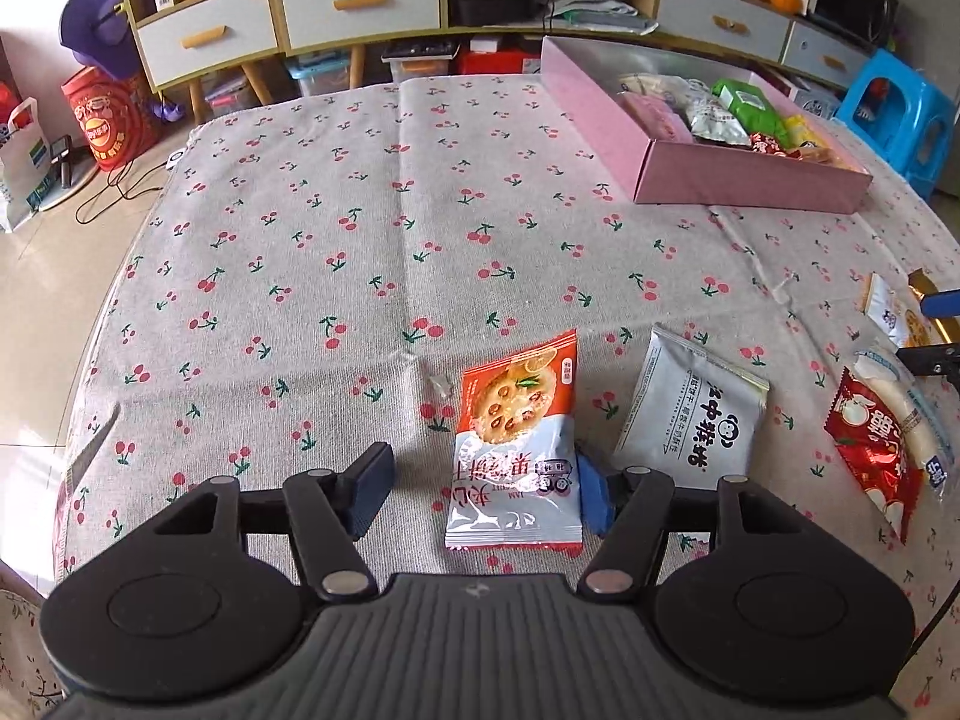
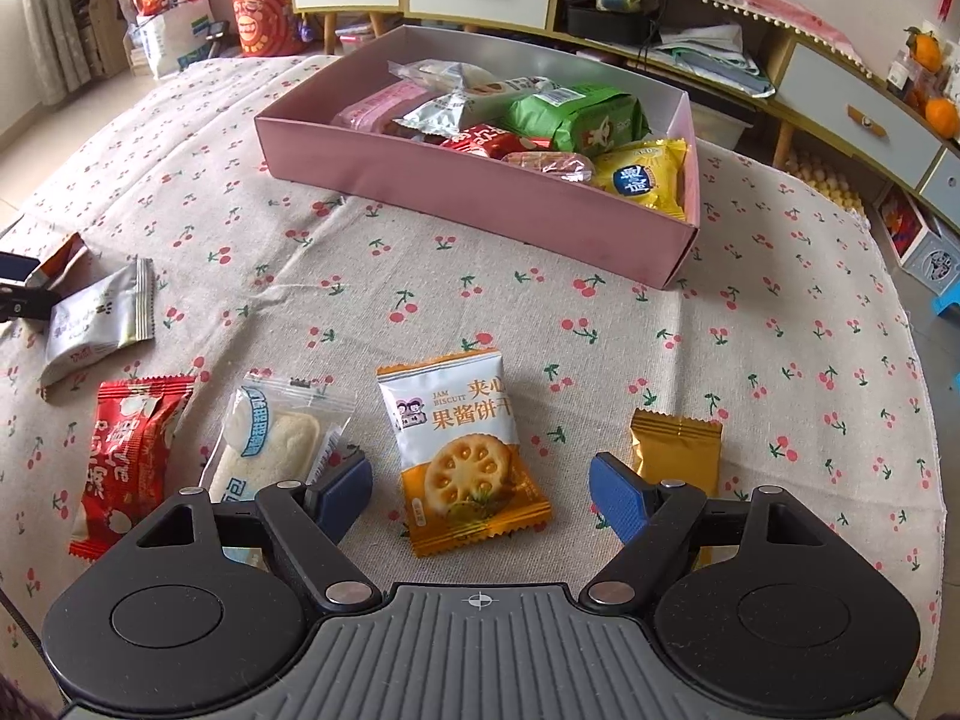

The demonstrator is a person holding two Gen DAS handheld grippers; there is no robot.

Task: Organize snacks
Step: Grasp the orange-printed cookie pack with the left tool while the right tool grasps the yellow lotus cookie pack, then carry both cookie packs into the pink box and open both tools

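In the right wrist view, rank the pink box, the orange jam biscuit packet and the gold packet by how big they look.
1. pink box
2. orange jam biscuit packet
3. gold packet, partly hidden behind the fingers, so its full size is unsure

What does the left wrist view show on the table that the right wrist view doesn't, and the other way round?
Only the left wrist view shows the red biscuit packet between the open left gripper. Only the right wrist view shows the orange biscuit packet between the open right gripper, plus a gold packet. Both show the pink box of snacks, the grey packet, the red candy packet and the clear-wrapped white snack.
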